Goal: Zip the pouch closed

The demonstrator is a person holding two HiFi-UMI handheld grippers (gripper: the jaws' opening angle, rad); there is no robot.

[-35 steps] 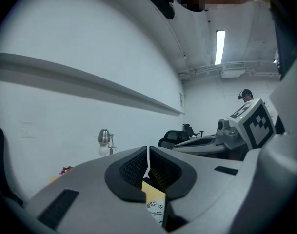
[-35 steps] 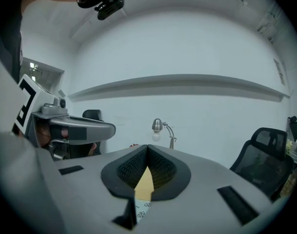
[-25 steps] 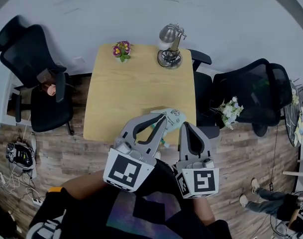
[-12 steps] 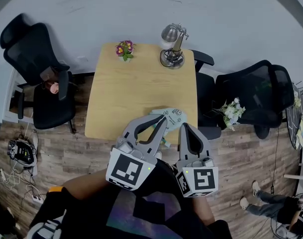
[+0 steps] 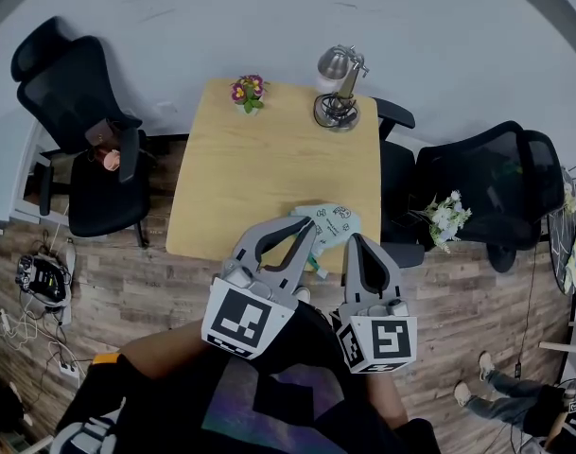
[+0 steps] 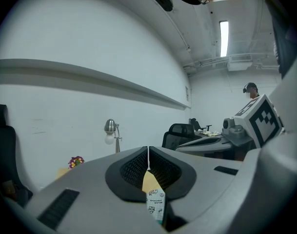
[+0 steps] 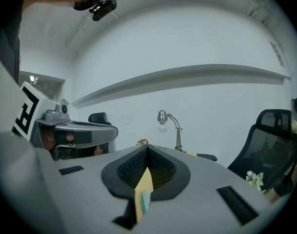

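The pouch (image 5: 333, 223), pale mint with small printed pictures, lies at the near right corner of the wooden bench (image 5: 250, 178), close to the near edge. A green bit of it shows under the left gripper, by that edge.

Both grippers are held side by side just above that corner, pointing away from the person towards the far wall. The left gripper (image 6: 148, 155) has its jaws pressed together, their ribbed pads meeting in a thin line. A narrow strip of the printed pouch shows in the slit just below the pads, with bench wood above it. I cannot tell whether any fabric is nipped.

The right gripper (image 7: 147, 152) also has its jaws fully together. In its slit there is bench wood and a sliver of mint. Seen from above, its tip sits at the pouch's near right side, while the left one's tip overlaps the near left end.

At the far edge of the bench stand a small pot of flowers (image 5: 248, 91), towards the left, and a chrome desk lamp (image 5: 338, 83), at the right. A black office chair (image 5: 79, 140) stands to the left of the bench and another (image 5: 486, 187) to the right.
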